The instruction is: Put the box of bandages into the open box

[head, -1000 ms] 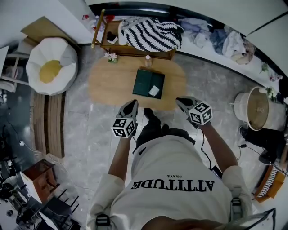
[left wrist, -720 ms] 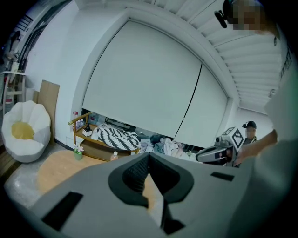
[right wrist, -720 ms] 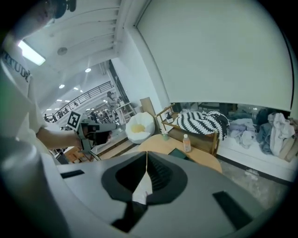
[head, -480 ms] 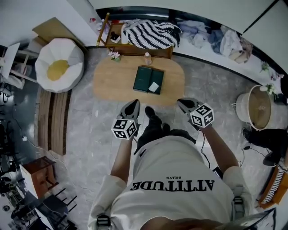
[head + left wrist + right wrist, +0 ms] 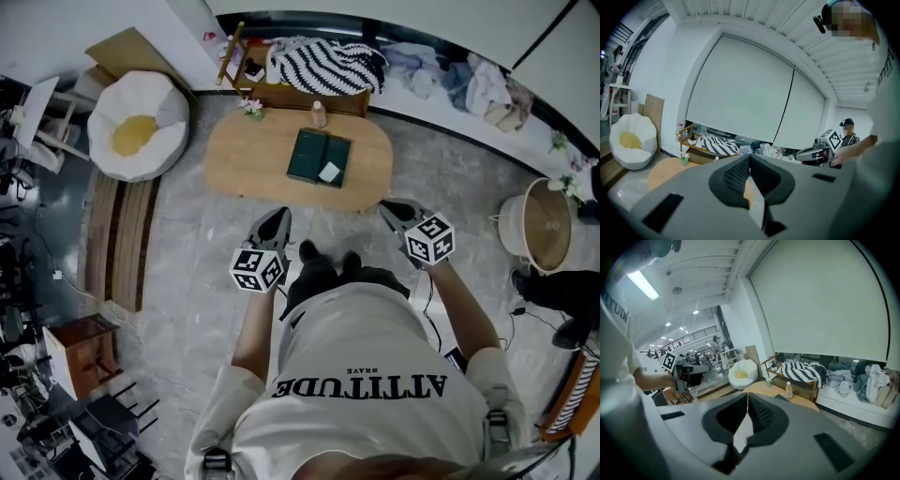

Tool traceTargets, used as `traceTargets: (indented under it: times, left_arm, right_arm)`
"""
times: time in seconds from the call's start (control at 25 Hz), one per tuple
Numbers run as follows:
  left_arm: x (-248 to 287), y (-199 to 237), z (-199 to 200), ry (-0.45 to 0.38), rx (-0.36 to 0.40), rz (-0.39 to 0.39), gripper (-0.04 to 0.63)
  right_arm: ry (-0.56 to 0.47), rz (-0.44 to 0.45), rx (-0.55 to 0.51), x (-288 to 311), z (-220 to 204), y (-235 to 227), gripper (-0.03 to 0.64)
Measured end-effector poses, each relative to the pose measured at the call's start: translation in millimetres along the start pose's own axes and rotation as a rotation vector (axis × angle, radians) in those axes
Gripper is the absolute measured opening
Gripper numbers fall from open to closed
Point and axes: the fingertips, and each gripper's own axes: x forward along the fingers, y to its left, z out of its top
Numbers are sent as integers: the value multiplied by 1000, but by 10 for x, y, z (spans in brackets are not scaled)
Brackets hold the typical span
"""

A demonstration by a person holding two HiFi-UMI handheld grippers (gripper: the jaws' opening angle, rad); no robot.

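A dark green open box (image 5: pixel 320 157) lies on the oval wooden table (image 5: pixel 244 159) ahead of me. A small white box of bandages (image 5: pixel 329 172) rests on its right half. Both grippers are held at waist height, short of the table's near edge. The left gripper (image 5: pixel 277 217) is shut with nothing in it, its jaws (image 5: pixel 749 157) meeting tip to tip. The right gripper (image 5: pixel 389 206) is also shut and empty, jaws closed (image 5: pixel 748 394). Each gripper view shows the other gripper off to the side.
A small bottle (image 5: pixel 319 114) and a flower pot (image 5: pixel 250 107) stand at the table's far edge. Behind is a wooden shelf with a striped blanket (image 5: pixel 323 66). A white beanbag (image 5: pixel 139 125) sits left, a round basket (image 5: pixel 544 225) right.
The person's forward foot has drawn back beside the other, and the table now sits slightly farther up the view. Both grippers stay shut; the right one has shifted a little to the right.
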Motion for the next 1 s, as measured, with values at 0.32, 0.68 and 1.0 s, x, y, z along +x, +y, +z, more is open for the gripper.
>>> traceTargets:
  times: [0.32,0.68,1.0]
  left_arm:
    - [-292,188,161,-17,22,-30,21]
    - [-606,510,291,14,68,-121,21]
    - [-836,730,440,13,72,-147,21]
  right_arm:
    - [-47,-40,17,120,180,285,23]
    - [-107,-145,52,292,344,683,23]
    - [-154,-228,39,256,497,863,23]
